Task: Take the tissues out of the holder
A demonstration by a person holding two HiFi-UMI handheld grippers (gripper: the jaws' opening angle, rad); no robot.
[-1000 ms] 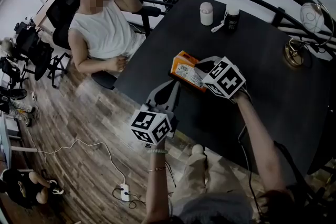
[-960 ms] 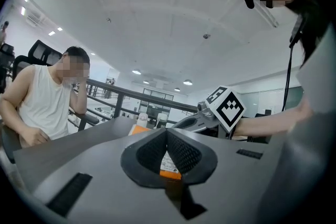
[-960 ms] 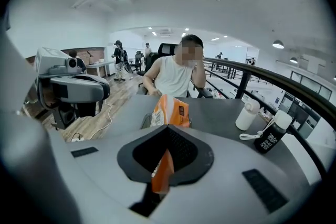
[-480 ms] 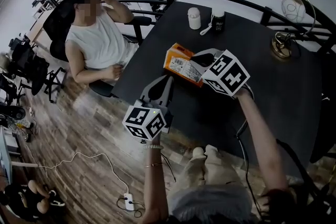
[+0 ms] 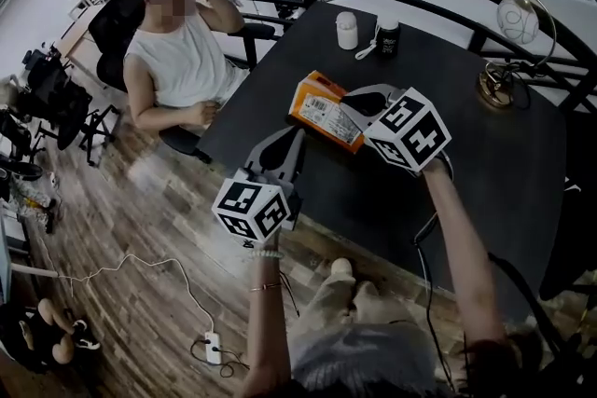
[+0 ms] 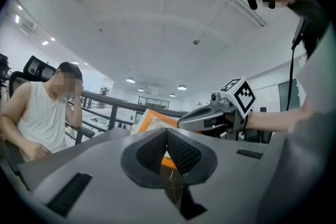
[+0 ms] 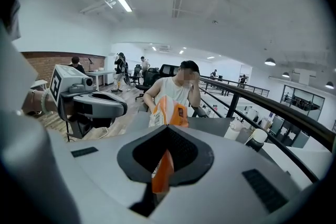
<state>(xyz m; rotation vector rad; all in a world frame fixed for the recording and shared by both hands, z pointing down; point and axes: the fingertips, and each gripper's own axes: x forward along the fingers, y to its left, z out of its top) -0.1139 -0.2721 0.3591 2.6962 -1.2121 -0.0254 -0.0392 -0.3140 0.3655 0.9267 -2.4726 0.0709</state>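
An orange tissue pack (image 5: 322, 110) lies on the dark table (image 5: 485, 172) near its left edge. My right gripper (image 5: 347, 112) comes at it from the right and is shut on its near end. In the right gripper view a fold of orange wrapper (image 7: 163, 170) is pinched between the pads, and the rest of the tissue pack (image 7: 169, 110) stands beyond. My left gripper (image 5: 297, 135) hovers at the table's front-left edge, pointing at the pack, shut with nothing in it. In the left gripper view the tissue pack (image 6: 152, 122) shows just past the left gripper (image 6: 167, 136).
A white bottle (image 5: 346, 30) and a dark jar (image 5: 388, 35) stand at the table's far side, and a brass-based lamp (image 5: 494, 89) at far right. A seated person (image 5: 182, 51) is left of the table. A black railing (image 5: 438, 9) curves behind. A power strip (image 5: 213, 348) lies on the floor.
The head view has shifted a little. My right gripper still holds the pack in the same place, and my left gripper has stayed near the table's edge.
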